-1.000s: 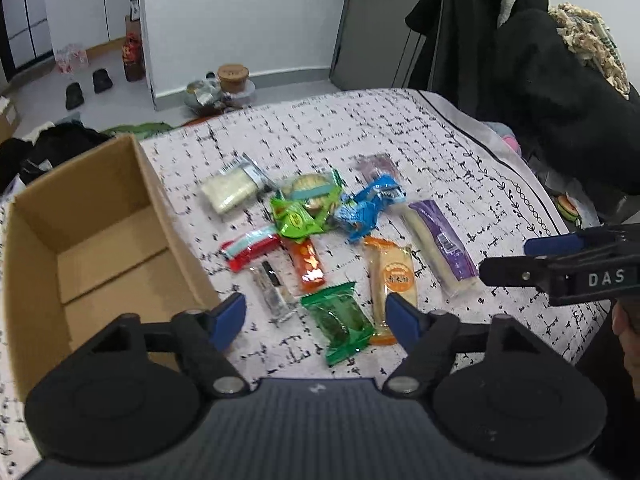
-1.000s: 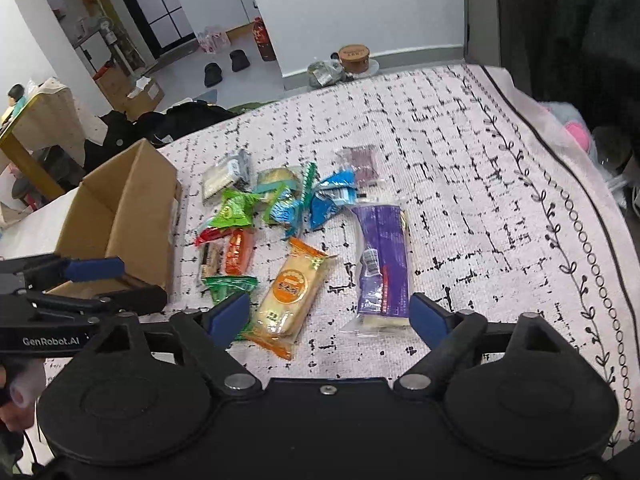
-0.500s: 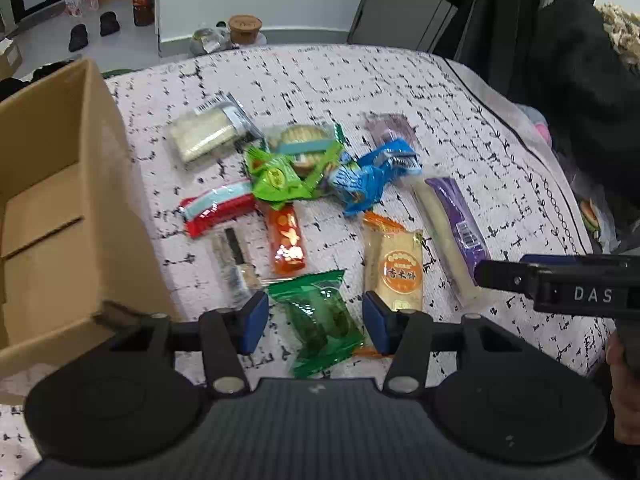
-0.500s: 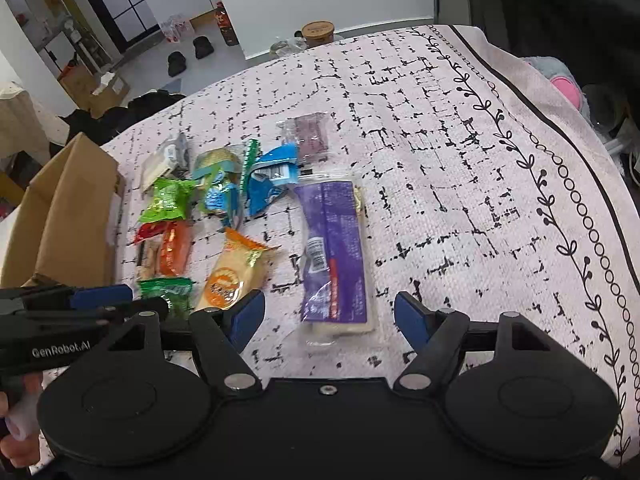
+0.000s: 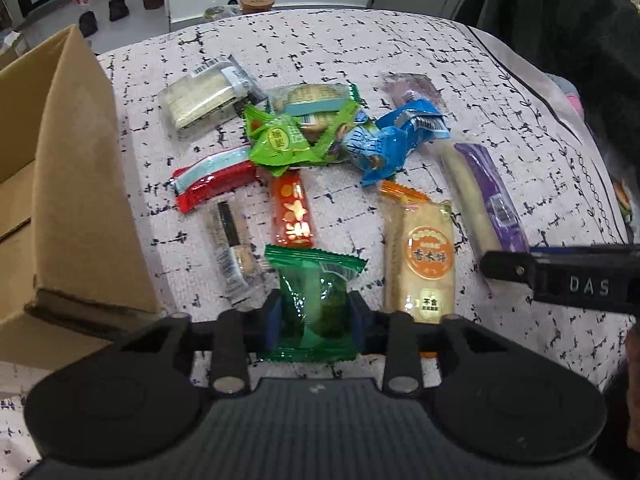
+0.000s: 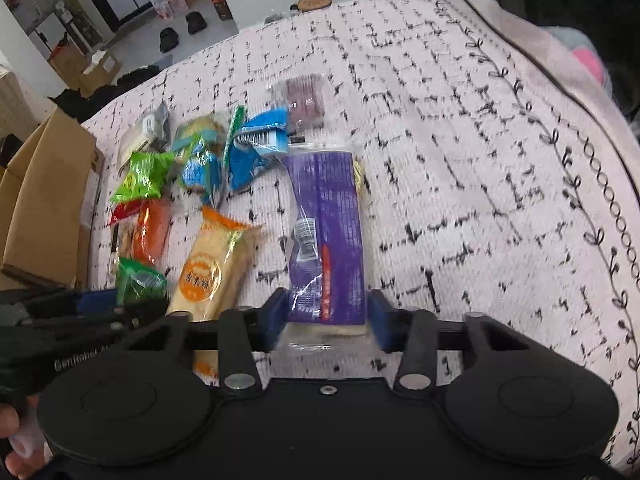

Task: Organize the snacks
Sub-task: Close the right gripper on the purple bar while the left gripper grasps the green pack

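Several snack packets lie on a patterned cloth (image 5: 400, 56). My left gripper (image 5: 316, 316) has closed its blue pads on both sides of a dark green packet (image 5: 312, 292), which also shows in the right wrist view (image 6: 140, 280). My right gripper (image 6: 328, 320) has closed its pads on the near end of a long purple packet (image 6: 328, 232), seen from the side in the left wrist view (image 5: 492, 196). An orange rice-cracker packet (image 5: 424, 256) lies between the two. An open cardboard box (image 5: 68, 184) stands at the left.
Other packets lie beyond: red (image 5: 212, 180), orange-red (image 5: 292, 208), light green (image 5: 288, 140), blue (image 5: 392, 140), clear ones (image 5: 204, 96). The cloth's edge and dark clothing (image 5: 560, 20) are at the right. Floor clutter lies beyond the far edge.
Both grippers moved down and forward onto the snacks and closed: the left around the dark green packet, the right around the purple packet's end.
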Demonstrator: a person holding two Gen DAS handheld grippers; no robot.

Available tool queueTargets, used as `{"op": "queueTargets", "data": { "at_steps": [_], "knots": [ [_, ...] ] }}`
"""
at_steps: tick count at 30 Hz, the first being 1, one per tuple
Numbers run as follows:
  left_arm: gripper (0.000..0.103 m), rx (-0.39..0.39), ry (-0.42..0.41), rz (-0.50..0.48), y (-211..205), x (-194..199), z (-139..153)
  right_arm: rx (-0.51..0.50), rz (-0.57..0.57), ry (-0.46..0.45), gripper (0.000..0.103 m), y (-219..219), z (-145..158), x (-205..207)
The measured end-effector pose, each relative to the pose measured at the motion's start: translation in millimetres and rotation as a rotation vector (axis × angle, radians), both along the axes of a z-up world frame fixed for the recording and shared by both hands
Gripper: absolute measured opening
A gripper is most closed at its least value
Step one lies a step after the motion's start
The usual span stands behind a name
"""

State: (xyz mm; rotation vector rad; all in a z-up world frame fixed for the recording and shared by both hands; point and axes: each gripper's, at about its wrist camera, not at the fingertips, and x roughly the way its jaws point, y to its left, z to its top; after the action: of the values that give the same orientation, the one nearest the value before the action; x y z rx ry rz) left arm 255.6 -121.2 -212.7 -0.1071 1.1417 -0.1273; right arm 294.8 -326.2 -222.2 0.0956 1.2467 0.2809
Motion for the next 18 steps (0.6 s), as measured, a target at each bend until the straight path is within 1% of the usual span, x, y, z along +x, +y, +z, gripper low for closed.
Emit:
{"op": "queueTargets", "data": {
  "at_steps": [4, 11, 12, 15, 18],
  "knots": [
    [0.028, -0.027, 0.001, 0.002, 1, -1, 4, -0.003, 0.019, 0.033, 0.036, -1, 6, -11],
    [0.028, -0.071, -0.037, -0.016, 10, -6, 23, -0.029, 0.053, 0.109, 0.037, 4, 17, -34],
    [0.028, -0.075, -0.041, -0.017, 12, -8, 25, -0.033, 0.066, 0.115, 0.038, 6, 18, -37],
    [0.028, -0.089, -0.047, -0.020, 16, -12, 28, -0.071, 0.085, 0.087, 0.058, 12, 20, -38],
    [0.028, -0.090, -0.059, -0.021, 19, -15, 32, -0.102, 0.071, 0.069, 0.058, 13, 19, -34]
  ]
}}
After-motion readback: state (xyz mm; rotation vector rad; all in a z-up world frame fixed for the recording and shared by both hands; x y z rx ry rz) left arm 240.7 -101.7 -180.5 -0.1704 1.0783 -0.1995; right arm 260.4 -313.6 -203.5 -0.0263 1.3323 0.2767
